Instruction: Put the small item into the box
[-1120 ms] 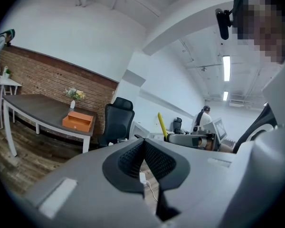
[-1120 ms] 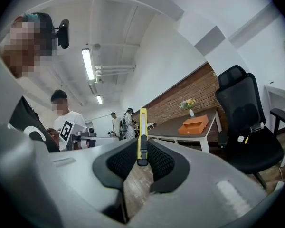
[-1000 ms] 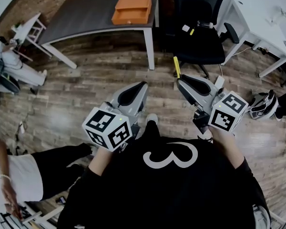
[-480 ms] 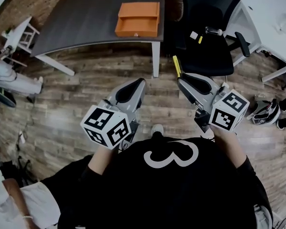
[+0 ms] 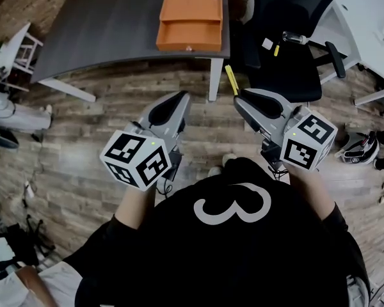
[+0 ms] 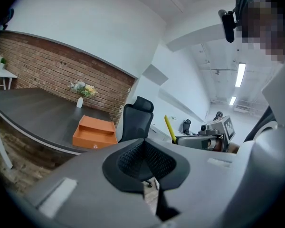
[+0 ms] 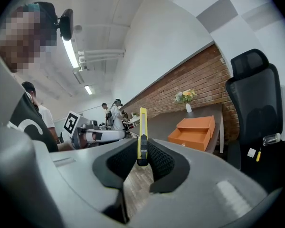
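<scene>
Right below the camera is a black shirt (image 5: 179, 261) with a big white 3 on it. Just past it, two grippers hang over the wooden floor (image 5: 83, 139). On the left gripper (image 5: 179, 101) the jaws are pressed together with nothing in them. On the right gripper (image 5: 238, 98) the jaws pinch the small item (image 5: 231, 80), a thin yellow tool with a black part, and its long end pokes out past the jaws. Farther on stands a dark desk (image 5: 115, 24). The orange box (image 5: 191, 23) sits on it near the corner, open on top, well apart from the small item. A black chair (image 5: 288, 50) stands beside the desk
</scene>
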{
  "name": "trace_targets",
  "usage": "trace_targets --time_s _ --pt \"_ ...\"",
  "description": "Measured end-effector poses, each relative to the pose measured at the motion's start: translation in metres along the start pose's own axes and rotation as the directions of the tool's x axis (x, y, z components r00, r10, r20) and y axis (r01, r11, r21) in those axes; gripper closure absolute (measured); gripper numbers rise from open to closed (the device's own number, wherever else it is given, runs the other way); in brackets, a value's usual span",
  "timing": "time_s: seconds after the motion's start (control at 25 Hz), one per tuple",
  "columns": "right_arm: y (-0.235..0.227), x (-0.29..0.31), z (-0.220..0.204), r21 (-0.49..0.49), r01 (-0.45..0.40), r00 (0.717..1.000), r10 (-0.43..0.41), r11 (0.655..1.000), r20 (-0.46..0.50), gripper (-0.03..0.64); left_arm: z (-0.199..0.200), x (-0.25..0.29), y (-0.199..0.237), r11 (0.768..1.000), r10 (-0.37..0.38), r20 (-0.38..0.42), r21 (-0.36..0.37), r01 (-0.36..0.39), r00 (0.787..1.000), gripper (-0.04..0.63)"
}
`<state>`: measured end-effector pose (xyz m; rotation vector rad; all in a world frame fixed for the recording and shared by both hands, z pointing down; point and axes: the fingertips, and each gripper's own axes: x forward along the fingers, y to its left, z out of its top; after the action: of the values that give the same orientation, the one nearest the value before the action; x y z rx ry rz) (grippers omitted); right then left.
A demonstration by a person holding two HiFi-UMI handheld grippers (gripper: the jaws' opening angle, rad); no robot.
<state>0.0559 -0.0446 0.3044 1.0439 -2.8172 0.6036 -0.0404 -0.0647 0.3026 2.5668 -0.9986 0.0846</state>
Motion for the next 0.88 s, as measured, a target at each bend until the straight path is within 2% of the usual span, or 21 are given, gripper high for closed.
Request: trace_targets --time_s 0.16,0.44,0.88 --pt "-0.017 0.018 0.003 0.003 -0.003 1.000 0.003 1.000 -0.017 0.549 0.004 0.013 0.021 1.000 0.016 0.010 -0.008 -0.016 1.000 0.583" --pt "-0.057 0.068 0.013 0.027 -0.027 0.998 0.028 0.999 -0.048 0.551 0.007 0.048 0.070 0.998 0.049 -0.021 -0.026 -0.049 0.999 0.583" --pt "-0.144 0.152 0.050 0.061 -0.046 0.994 0.052 0.997 -0.099 0.551 0.031 0.118 0.160 0.995 0.079 -0.062 -0.059 -0.083 0.995 0.583"
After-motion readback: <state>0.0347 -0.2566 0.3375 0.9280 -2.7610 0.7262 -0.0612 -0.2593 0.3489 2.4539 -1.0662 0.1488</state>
